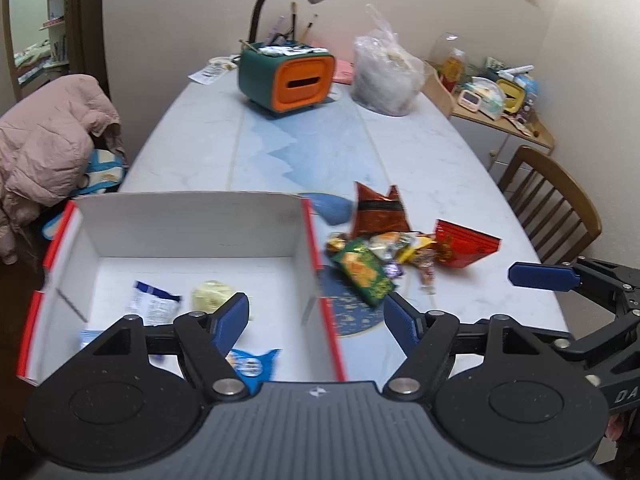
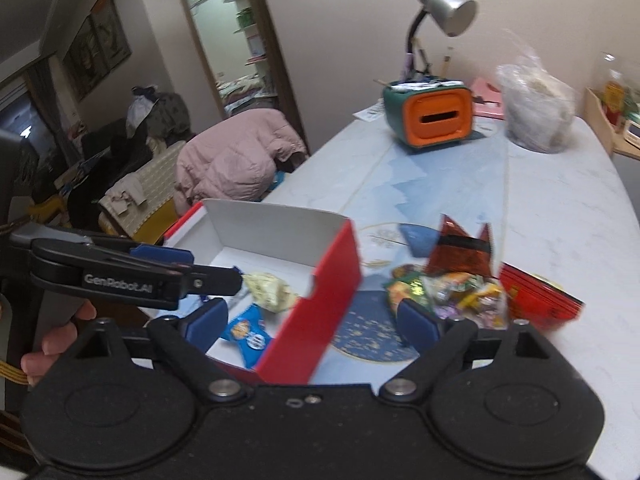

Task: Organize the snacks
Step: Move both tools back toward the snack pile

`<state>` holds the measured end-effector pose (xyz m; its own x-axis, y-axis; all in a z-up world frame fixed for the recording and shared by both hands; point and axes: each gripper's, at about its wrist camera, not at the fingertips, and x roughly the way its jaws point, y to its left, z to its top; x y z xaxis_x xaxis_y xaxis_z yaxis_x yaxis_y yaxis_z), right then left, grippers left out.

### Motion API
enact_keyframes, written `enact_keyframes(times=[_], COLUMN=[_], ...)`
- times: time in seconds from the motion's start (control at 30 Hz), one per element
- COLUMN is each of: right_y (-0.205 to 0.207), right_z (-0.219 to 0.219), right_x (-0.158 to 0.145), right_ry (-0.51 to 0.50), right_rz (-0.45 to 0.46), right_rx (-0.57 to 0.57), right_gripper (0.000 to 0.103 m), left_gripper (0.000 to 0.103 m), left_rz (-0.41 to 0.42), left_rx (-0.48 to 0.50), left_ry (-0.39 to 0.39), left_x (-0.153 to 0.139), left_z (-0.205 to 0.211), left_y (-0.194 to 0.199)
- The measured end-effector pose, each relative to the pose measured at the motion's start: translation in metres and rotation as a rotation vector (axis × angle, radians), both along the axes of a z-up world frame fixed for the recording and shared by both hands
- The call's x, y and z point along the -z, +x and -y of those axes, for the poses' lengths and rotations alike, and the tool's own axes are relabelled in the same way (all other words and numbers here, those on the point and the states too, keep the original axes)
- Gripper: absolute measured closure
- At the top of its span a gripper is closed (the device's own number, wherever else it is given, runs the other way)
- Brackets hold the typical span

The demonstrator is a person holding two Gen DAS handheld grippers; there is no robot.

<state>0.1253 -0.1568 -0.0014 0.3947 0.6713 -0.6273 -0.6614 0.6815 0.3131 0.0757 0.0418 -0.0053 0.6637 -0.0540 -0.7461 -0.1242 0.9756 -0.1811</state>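
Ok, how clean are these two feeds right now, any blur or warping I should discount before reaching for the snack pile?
Left wrist view: mostly sharp; the snack pile reads clearly, with slight smear at the box near edge; fisheye bends the table edges. Right wrist view: motion blur softens the pile and the box's red wall; the lamp is off and the light is dim and even, without glare.

From my end the room's evenly lit and softish, no hard shadows, snack pile [image 2: 460, 296] beside the red box [image 2: 320, 300] smeared by motion blur, fisheye bending edges.
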Motion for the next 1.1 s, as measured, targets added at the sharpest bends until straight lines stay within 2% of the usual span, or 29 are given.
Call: enact_keyframes(times=[0.03,0.13,0.33,0.5,0.83,1.1], right_y=[0.001,0.004,0.017,0.034,0.082,0.117], right_z=[0.007,0.025,0.063,0.093,0.123,0.115], right_x=[0.0,0.002,0.013,0.021,0.048,0.074], right_ry=[0.005,0.006,-0.045,-0.078,-0.186,-0.254], right_rz=[0.006,0.018,0.034,0.036,0.071,0.078], right_rx=[0.011,0.027,0.059,0.074,-0.004,-0.107], right_gripper=[0.003,0.001,0.001,0.001,0.001,0.002], left_gripper=[0.029,0.029,0.028,0.028,0.028,0.028], left_rz=[-0.002,-0.006,-0.002,-0.023,-0.122,-0.224], left_rx=[-0.002,-0.008,-0.022,-0.076,-0.225,-0.358], left_ry=[-0.009,-0.032,-0.026,-0.015,-0.03,-0.064], left_x=[0.001,0.006,0.014,0.025,0.058,0.089], left_z=[0.005,0.021,0.06,0.084,0.111,0.107], left_y=[0.002,0.009,0.024,0.044,0.096,0.13])
